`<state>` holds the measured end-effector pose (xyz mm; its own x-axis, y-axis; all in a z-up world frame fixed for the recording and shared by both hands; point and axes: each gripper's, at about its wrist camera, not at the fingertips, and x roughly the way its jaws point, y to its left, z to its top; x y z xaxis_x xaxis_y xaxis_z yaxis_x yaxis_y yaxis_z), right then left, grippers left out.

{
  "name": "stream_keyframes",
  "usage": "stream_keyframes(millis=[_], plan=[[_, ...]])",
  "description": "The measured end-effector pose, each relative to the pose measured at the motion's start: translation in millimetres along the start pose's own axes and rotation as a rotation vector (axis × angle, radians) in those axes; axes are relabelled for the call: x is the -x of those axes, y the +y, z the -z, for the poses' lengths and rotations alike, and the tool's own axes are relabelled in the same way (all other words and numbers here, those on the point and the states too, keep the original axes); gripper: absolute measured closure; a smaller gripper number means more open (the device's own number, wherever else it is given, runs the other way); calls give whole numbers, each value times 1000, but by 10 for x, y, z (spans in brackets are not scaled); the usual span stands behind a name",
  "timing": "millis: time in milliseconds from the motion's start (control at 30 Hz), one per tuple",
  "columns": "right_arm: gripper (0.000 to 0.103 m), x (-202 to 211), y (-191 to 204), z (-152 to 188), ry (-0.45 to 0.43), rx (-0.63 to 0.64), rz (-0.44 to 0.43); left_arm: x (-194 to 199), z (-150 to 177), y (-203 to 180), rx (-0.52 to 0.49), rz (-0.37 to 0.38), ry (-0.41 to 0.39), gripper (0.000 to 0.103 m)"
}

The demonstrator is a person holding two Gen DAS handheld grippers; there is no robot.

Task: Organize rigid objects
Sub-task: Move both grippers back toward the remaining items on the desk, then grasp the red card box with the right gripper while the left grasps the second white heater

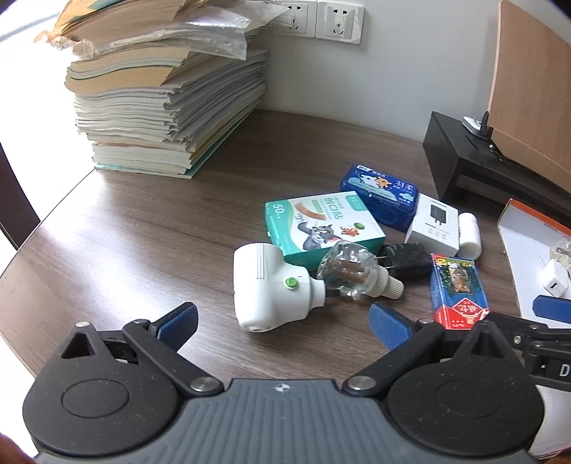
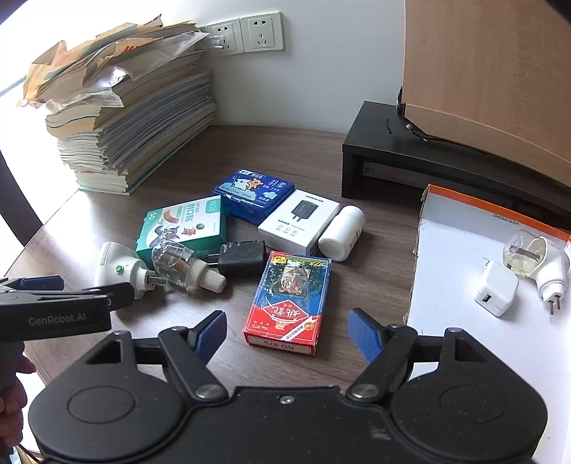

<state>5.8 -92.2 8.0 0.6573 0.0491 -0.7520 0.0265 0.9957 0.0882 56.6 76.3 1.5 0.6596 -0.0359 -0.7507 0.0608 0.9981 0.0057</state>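
A home study or small office corner. A dark wood-grain counter (image 2: pixel 303 150) meets a plain white wall carrying two white wall sockets (image 2: pixel 246 34) at upper centre. At upper left stands a tall stack of paper booklets and worn exercise books (image 2: pixel 128 107), topped with crumpled plastic sleeves. At upper right a black wooden riser stand (image 2: pixel 385 153) supports a light-brown wood-veneer panel (image 2: pixel 481 64). At centre lie small household goods: a green cardboard box of adhesive plasters (image 2: pixel 185 225), a white charger box (image 2: pixel 299 221), a black plug adapter (image 2: pixel 242 257) and a red and blue pack of playing cards (image 2: pixel 289 303). A white shallow cardboard tray (image 2: pixel 446 267) occupies the right edge.
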Motion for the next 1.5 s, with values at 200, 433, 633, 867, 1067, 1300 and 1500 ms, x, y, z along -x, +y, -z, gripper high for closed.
stream_keyframes(millis=[200,433,633,867,1067,1300,1500], plan=[[14,-41,6,0,7,-10,17,-224,-14,112,-30,4,2,0],[14,-111,-7,17,26,-29,47,-431,-5,78,-171,50,-26,0],[14,-216,0,36,46,-51,73,-530,-2,91,-270,110,-98,0],[14,-372,55,11,55,-61,94,-561,-1,164,-252,181,-115,11],[14,-525,89,-53,60,-70,98,-482,-13,291,-186,214,-114,11],[14,-792,113,-105,98,-73,121,-358,-24,399,-144,209,-126,11],[32,-824,146,-146,69,-52,141,-283,-25,448,-110,199,-127,11]])
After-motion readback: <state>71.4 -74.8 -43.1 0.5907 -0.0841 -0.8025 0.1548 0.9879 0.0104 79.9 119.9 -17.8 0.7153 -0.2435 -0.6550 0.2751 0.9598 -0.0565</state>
